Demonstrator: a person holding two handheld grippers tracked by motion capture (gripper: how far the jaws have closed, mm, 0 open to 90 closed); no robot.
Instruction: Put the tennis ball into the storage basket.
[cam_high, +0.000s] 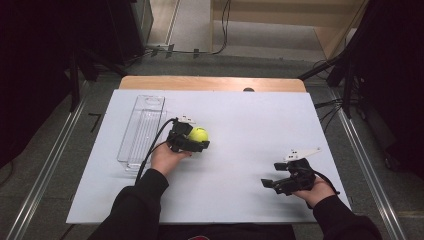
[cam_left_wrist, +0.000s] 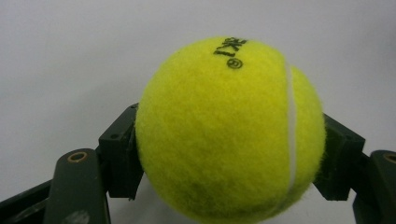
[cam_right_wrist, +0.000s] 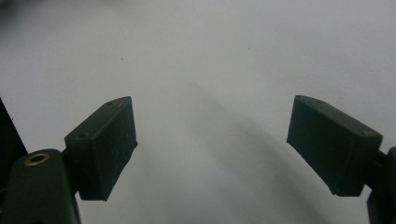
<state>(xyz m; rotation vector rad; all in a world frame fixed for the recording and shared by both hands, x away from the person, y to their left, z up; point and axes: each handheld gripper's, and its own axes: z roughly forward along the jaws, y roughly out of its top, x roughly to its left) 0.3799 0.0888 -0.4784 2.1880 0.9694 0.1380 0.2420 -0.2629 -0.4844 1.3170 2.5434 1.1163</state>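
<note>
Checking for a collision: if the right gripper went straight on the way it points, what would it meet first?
Probably nothing: the right gripper, jaws open, points left along bare white table; the ball-holding left hand seems off that line.

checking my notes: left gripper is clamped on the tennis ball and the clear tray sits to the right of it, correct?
Not quite. The left gripper is clamped on the tennis ball, as the left gripper view shows, but the clear tray sits to its left, not its right; the high view shows that.
</note>
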